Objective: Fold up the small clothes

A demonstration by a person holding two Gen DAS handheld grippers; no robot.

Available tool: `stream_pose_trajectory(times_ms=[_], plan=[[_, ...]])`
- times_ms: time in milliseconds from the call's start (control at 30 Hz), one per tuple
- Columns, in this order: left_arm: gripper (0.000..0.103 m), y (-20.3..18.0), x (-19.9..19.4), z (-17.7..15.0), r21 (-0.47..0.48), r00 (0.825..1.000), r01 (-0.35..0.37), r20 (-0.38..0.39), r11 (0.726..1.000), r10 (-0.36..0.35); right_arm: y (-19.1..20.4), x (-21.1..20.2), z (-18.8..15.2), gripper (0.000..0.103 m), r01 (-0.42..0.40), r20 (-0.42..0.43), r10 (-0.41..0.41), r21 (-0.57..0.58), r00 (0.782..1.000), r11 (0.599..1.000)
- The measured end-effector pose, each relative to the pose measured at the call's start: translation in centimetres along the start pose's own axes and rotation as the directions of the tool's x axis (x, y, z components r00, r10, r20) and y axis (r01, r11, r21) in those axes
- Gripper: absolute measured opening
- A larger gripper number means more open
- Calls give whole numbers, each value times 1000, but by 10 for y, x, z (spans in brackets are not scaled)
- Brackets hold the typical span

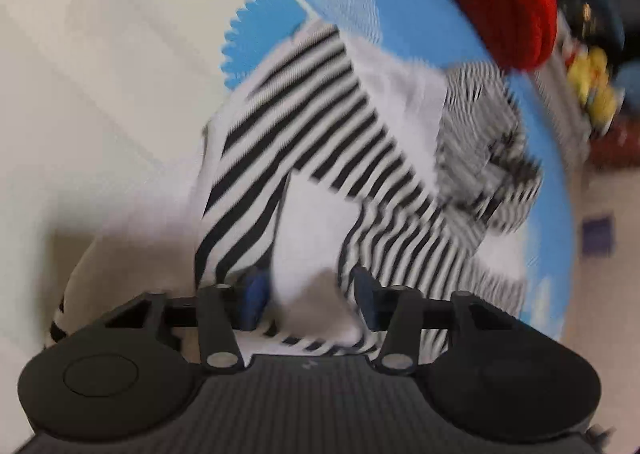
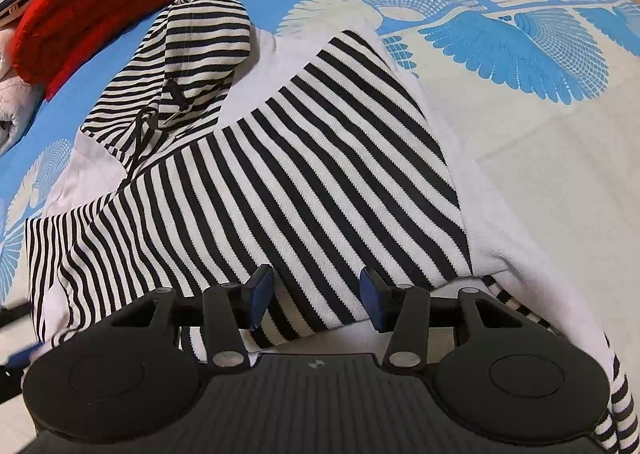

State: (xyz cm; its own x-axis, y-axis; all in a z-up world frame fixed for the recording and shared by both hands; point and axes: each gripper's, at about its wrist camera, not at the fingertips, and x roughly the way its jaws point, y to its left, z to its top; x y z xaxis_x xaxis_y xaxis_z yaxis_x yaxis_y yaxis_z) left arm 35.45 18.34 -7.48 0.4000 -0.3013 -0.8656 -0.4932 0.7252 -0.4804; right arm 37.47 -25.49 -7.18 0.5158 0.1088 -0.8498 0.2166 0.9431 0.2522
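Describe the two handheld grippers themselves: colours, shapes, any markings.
Both look alike. The left gripper and right gripper each have a black ribbed body bearing a small pale logo, flanked by two round black discs. Black link bars with silver pivot pins carry two fingers tipped with blue pads. No cables, sleeves or hands show in either view.

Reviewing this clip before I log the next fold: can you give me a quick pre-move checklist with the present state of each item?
1. Hoodie lies on the bedsheet: ok.
2. Hood flat: not ok, bunched.
3. Left gripper gripping cloth: cannot tell; white fabric sits between the fingers, picture blurred.
4. Right gripper holding the hem: not ok; jaws stand apart over the striped edge.
5. Red blanket away from the hoodie: ok, beside the hood.
6. Sleeves folded in: cannot tell.
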Motion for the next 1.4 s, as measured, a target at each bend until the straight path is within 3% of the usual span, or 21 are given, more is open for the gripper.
stream_pose_trajectory(times_ms=[33, 100, 167, 267, 333, 367, 400, 433, 467, 500, 533, 567, 600, 700, 767, 900, 967, 1100, 1167, 1267, 1400], plan=[[5, -4, 2, -2, 30, 1000, -13, 3, 999, 13, 0, -1, 1, 50, -2, 8, 2, -1, 1000, 1000], [5, -18, -7, -5, 130, 996, -51, 85, 990, 41, 1, -4, 2, 50, 1, 29, -1, -3, 1000, 1000], [5, -39, -28, -8, 261, 977, -80, 212, 962, 23, -1, -7, 4, 50, 4, 49, -5, 13, 999, 1000], [5, -60, -61, -17, 393, 920, -62, 379, 917, -100, -10, -10, 7, 49, 34, 87, -40, 64, 995, 997], [5, -67, -67, -22, 429, 903, -38, 401, 903, -153, -18, -9, 10, 49, 75, 104, -85, 100, 991, 992], [5, -66, -65, -22, 428, 911, -13, 378, 904, -166, -24, -8, 11, 49, 98, 102, -111, 125, 989, 987], [6, -65, -58, -21, 422, 932, 2, 327, 907, -154, -31, -6, 12, 49, 123, 94, -139, 158, 986, 980], [11, -63, -45, -18, 414, 964, -15, 247, 910, -96, -37, -4, 12, 46, 142, 86, -160, 187, 983, 972], [12, -59, -32, -18, 407, 980, -64, 197, 911, -19, -45, -3, 13, 36, 155, 78, -176, 216, 981, 964], [13, -54, -22, -19, 388, 979, -145, 188, 910, 76, -51, -1, 14, 28, 166, 69, -187, 237, 980, 957], [13, -49, -18, -19, 363, 970, -205, 199, 909, 140, -56, 0, 15, 10, 182, 60, -202, 250, 977, 951], [13, -45, -18, -17, 338, 966, -219, 207, 915, 155, -62, 0, 16, 1, 185, 62, -209, 270, 976, 945], [13, -43, -21, -15, 322, 968, -200, 213, 925, 136, -66, -1, 18, 0, 209, 66, -237, 286, 969, 935], [25, -49, -30, -15, 338, 962, -175, 260, 924, 87, -87, -7, 23, 4, 314, 73, -362, 359, 929, 879], [30, -54, -25, -17, 355, 966, -168, 247, 920, 81, -101, -12, 28, 8, 251, 84, -312, 421, 946, 872], [30, -49, -21, -16, 335, 975, -149, 208, 930, 82, -83, -14, 39, 15, 93, 129, -136, 290, 982, 953], [30, -49, -18, -14, 337, 973, -155, 213, 929, 85, -69, -10, 39, 46, 92, 114, -115, 190, 987, 977], [30, -49, -20, -15, 344, 976, -141, 203, 928, 73, -60, 10, 30, 47, 163, 48, -171, 150, 984, 975], [30, -50, -19, -16, 350, 978, -135, 197, 927, 68, -53, 11, 26, 29, 206, 66, -214, 116, 975, 972], [30, -52, -18, -16, 357, 980, -122, 190, 926, 56, -53, 8, 28, 4, 172, 81, -182, 117, 980, 978], [30, -56, -16, -20, 386, 985, -98, 167, 917, 35, -60, -8, 31, 1, 158, 146, -187, 189, 971, 969]])
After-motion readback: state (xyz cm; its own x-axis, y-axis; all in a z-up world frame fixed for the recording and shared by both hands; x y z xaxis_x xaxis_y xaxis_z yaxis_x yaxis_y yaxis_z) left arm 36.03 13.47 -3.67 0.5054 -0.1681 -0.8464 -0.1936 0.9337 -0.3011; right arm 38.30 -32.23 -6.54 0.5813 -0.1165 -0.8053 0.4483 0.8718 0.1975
